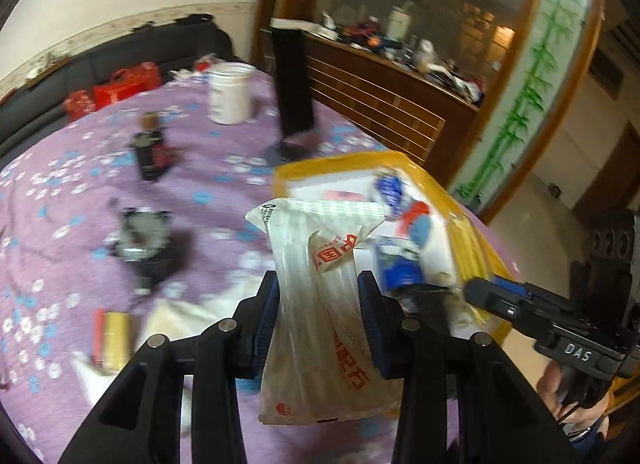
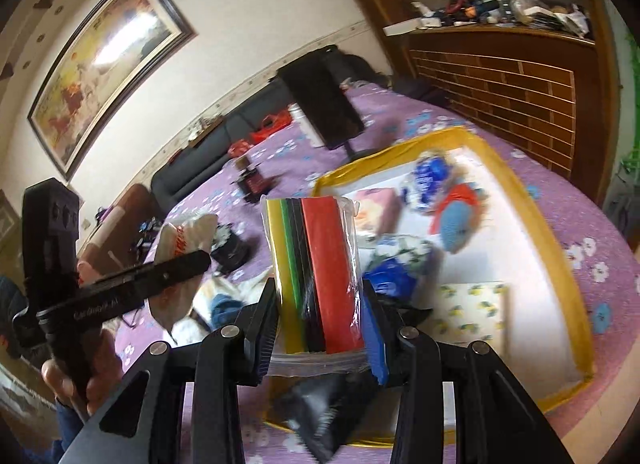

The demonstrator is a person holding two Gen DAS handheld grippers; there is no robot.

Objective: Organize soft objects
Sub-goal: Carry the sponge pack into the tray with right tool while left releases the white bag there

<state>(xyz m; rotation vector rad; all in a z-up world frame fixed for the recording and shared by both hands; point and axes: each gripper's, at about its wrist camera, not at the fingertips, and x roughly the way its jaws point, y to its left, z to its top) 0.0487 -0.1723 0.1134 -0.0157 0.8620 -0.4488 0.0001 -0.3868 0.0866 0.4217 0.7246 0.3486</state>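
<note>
My left gripper (image 1: 318, 288) is shut on a white plastic packet with red print (image 1: 320, 276), held upright above the purple flowered cloth. My right gripper (image 2: 320, 292) is shut on a clear bag of coloured sheets, yellow, green, black and red (image 2: 314, 264). Just ahead lies a yellow-rimmed white tray (image 1: 468, 232) (image 2: 536, 232) holding blue-and-white soft packs (image 2: 430, 172), a red and blue knitted toy (image 2: 456, 216) and a lemon-print cloth (image 2: 472, 308). In the left wrist view the right gripper (image 1: 504, 300) shows at the right edge; the right wrist view shows the left gripper (image 2: 132, 284) with its white packet (image 2: 180, 260).
On the purple cloth stand a white tub (image 1: 230, 92), a black stand (image 1: 294, 96), a dark bottle (image 1: 150, 148) and a dark glass object (image 1: 144, 240). A small red-and-yellow packet (image 1: 112, 336) lies near left. A wooden counter (image 1: 384, 104) and dark sofa (image 1: 100, 64) border the table.
</note>
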